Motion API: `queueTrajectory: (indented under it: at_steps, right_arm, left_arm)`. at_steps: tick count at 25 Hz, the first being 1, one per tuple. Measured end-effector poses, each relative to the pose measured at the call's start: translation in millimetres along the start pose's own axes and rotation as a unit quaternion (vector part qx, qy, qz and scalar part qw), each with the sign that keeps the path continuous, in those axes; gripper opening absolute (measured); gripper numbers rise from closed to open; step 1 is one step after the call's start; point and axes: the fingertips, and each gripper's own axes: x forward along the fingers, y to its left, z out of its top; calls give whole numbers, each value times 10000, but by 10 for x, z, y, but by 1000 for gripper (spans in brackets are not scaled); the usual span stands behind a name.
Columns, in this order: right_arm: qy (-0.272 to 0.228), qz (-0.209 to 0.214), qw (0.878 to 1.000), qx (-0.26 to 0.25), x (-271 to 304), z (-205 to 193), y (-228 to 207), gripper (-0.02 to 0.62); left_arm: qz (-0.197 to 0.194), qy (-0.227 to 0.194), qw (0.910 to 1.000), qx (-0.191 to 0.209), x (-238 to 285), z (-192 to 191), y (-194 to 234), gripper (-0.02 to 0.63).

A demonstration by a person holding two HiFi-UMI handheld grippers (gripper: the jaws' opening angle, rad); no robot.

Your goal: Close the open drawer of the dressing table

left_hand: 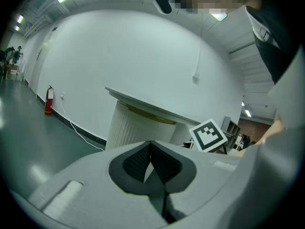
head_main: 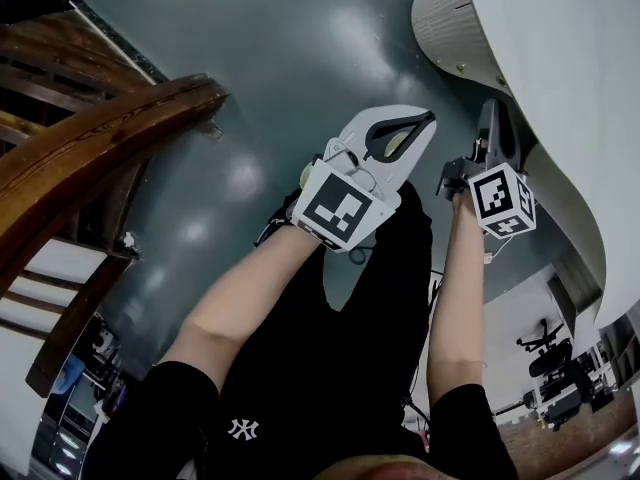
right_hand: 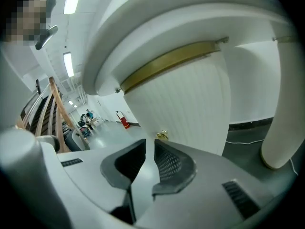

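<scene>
The white dressing table [head_main: 560,58] fills the upper right of the head view, and its ribbed rounded front [head_main: 445,23] carries a small brass knob [head_main: 461,68]. My right gripper [head_main: 490,118] is close under the table's edge. In the right gripper view its jaws [right_hand: 150,144] stand a little apart with nothing between them, and the brass knob [right_hand: 162,135] sits just beyond the fingertips. A brass band [right_hand: 171,61] runs under the tabletop. My left gripper [head_main: 420,123] hovers left of the right one, shut and empty [left_hand: 150,146], facing the ribbed front [left_hand: 136,128].
A dark wooden chair [head_main: 100,138] stands at the left over the grey floor [head_main: 290,48]. A curved white table leg [right_hand: 281,128] rises at the right. A red fire extinguisher [left_hand: 48,100] and a cable run along the far wall. An office chair [head_main: 545,353] is behind me.
</scene>
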Motion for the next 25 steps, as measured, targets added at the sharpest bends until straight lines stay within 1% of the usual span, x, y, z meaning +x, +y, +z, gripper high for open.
queueTrajectory:
  at_steps: [4, 9, 11, 17, 21, 25]
  right_arm:
    - [61, 189, 9998, -66, -342, 88, 319, 37]
    - [-6, 619, 9974, -361, -809, 396, 944, 28]
    - [-87, 763, 9960, -458, -941, 563, 1145, 28]
    - [-460, 1006, 9918, -637, -1376, 1127, 1633, 20]
    - [-641, 1180, 9881, -757, -1703, 1442, 1908, 20]
    - [-748, 1304, 9847, -882, -1998, 1669, 2129, 18]
  left_arm:
    - [-6, 49, 10000, -14, -182, 256, -97, 10]
    - [-145, 50, 9998, 103, -472, 694, -327, 11]
    - [-203, 19, 9996, 216, -539, 874, -400, 11]
    - [-237, -136, 9984, 494, -779, 1455, -575, 10]
    - [-243, -218, 9979, 554, -969, 1795, -741, 11]
    - [-268, -316, 9976, 552, -1153, 2086, -928, 11]
